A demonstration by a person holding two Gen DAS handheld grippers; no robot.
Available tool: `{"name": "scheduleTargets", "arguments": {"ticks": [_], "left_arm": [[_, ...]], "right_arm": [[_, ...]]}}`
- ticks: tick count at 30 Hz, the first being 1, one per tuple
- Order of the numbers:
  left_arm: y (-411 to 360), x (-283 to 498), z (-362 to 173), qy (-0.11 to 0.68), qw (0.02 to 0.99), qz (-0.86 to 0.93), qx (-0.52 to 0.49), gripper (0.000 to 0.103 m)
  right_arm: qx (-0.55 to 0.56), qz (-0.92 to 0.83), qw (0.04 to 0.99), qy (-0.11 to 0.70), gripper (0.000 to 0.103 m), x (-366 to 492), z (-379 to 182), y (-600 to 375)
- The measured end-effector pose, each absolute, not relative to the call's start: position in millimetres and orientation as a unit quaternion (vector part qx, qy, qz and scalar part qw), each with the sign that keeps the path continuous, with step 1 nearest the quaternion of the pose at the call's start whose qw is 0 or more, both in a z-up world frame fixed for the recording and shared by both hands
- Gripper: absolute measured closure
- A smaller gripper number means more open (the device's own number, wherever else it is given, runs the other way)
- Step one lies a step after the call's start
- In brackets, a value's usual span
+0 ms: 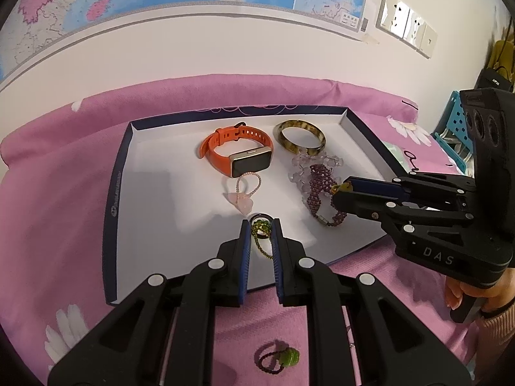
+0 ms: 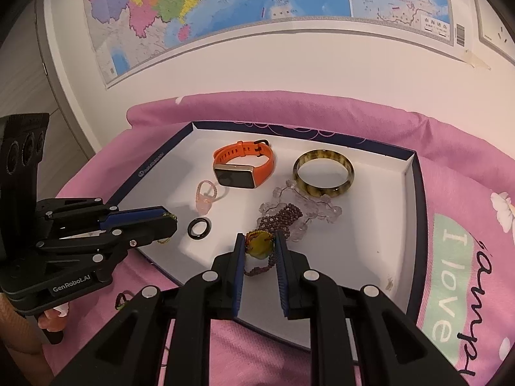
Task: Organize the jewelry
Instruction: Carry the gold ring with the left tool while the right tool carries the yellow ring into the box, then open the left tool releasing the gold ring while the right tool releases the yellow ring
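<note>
A white tray (image 1: 154,199) with a dark blue rim lies on a pink cloth. It holds an orange smartwatch (image 1: 241,154), a brown bangle (image 1: 299,136), a clear crystal bracelet (image 1: 317,164), a purple bead bracelet (image 1: 317,189), a pink bead piece (image 1: 243,197) and a black ring (image 2: 199,227). My left gripper (image 1: 261,225) is shut on a green-bead gold chain (image 1: 261,234) over the tray's near part. My right gripper (image 2: 259,243) is shut on a yellow pendant (image 2: 259,248) on a dark bead string, above the tray.
A dark bead ring with a green bead (image 1: 277,357) lies on the pink cloth (image 1: 58,225) in front of the tray. A wall with maps (image 2: 225,6) rises behind. A blue crate (image 1: 450,128) stands at the far right.
</note>
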State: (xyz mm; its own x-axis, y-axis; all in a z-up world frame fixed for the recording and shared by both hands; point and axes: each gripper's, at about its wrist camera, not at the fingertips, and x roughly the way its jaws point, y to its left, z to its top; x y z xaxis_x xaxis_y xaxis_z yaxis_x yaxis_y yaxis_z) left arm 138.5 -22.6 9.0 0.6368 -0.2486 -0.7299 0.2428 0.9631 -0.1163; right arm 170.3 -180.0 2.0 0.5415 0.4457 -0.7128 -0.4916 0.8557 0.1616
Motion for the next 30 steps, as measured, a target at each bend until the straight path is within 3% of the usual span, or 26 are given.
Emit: {"name": "scheduleTargets", "arguments": {"ticks": [26,30], "left_arm": [[-26.9,153.2,-3.9,0.424,0.895,-0.138,-0.007,0.088],[-22.2,148.1,1.5,0.416,0.899,-0.137,-0.013,0.083]], "right_arm": [[-0.038,0.257,0.879,0.401,0.086,174.4,-4.8,-175.9],[-0.030,0.256,0.880,0.398,0.085,173.9,-2.6,-179.4]]}}
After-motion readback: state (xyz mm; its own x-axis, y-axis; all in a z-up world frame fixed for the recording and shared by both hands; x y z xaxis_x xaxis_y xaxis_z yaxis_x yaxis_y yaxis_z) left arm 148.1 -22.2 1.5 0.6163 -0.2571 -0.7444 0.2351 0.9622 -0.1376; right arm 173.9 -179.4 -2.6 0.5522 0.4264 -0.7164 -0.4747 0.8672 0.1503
